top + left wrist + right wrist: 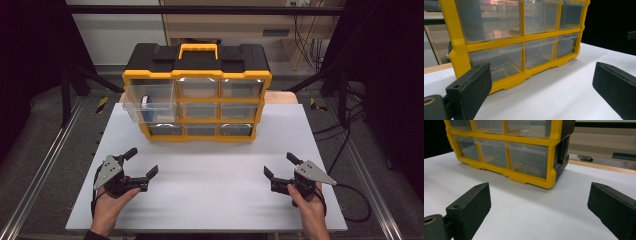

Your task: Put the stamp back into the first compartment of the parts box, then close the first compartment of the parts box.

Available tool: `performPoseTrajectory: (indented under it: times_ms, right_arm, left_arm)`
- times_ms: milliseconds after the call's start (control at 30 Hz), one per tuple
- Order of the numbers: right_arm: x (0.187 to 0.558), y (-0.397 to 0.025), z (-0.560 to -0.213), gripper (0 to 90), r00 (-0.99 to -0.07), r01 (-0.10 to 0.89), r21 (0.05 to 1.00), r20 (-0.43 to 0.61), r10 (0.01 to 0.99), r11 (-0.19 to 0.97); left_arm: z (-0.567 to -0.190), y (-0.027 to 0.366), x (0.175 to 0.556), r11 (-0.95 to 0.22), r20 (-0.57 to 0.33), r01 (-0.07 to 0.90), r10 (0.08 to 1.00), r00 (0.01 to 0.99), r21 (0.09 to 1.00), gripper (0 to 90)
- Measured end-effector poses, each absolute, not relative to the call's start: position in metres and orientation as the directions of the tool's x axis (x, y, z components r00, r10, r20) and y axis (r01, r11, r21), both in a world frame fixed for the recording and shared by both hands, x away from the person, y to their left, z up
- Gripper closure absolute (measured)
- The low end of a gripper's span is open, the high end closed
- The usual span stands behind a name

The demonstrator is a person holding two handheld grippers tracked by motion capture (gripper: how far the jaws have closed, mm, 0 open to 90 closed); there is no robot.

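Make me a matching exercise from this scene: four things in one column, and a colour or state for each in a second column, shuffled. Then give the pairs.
Things
1. carry handle
2. top-left drawer
3. left tool
4. table top

States
A. pulled out
B. white
C. yellow
D. open, holding nothing

Pairs: 1-C, 2-A, 3-D, 4-B

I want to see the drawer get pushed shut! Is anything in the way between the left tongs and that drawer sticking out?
Nothing visible is. The left tongs sit open over bare white table, and the pulled-out drawer at the top left of the yellow organizer lies ahead with no object between them.
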State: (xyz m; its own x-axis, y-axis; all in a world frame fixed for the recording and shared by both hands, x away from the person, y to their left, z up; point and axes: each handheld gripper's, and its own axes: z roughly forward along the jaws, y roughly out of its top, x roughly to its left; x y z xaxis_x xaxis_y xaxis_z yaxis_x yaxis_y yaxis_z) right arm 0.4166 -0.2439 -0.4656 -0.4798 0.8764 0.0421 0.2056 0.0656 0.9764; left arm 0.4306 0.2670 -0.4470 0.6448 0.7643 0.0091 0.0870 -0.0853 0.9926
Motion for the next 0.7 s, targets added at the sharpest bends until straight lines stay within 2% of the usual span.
performPoseTrajectory:
  times_ms: [233,333,433,600,700]
  right_arm:
    - [0.417,-0.239,-0.468,4.5,-0.477,0.220,0.971,0.026,0.878,0.091]
    - [0.416,-0.240,-0.468,4.6,-0.471,0.224,0.971,0.031,0.882,0.085]
    - [0.414,-0.241,-0.468,4.6,-0.464,0.225,0.971,0.033,0.885,0.081]
    - [0.412,-0.242,-0.469,4.8,-0.457,0.226,0.971,0.031,0.889,0.082]
    - [0.410,-0.242,-0.471,4.9,-0.457,0.227,0.970,0.033,0.889,0.081]
  left_arm:
    - [-0.445,0.266,0.429,-0.085,0.004,0.094,0.759,0.651,0.992,3.4]
    - [-0.440,0.265,0.425,-0.088,0.002,0.103,0.768,0.641,0.991,9.0]
    - [-0.428,0.259,0.418,-0.109,0.029,0.087,0.769,0.639,0.990,18.7]
    - [-0.410,0.247,0.410,-0.099,0.010,0.102,0.764,0.645,0.990,32.6]
    - [-0.401,0.241,0.407,-0.096,0.003,0.112,0.774,0.633,0.989,46.0]
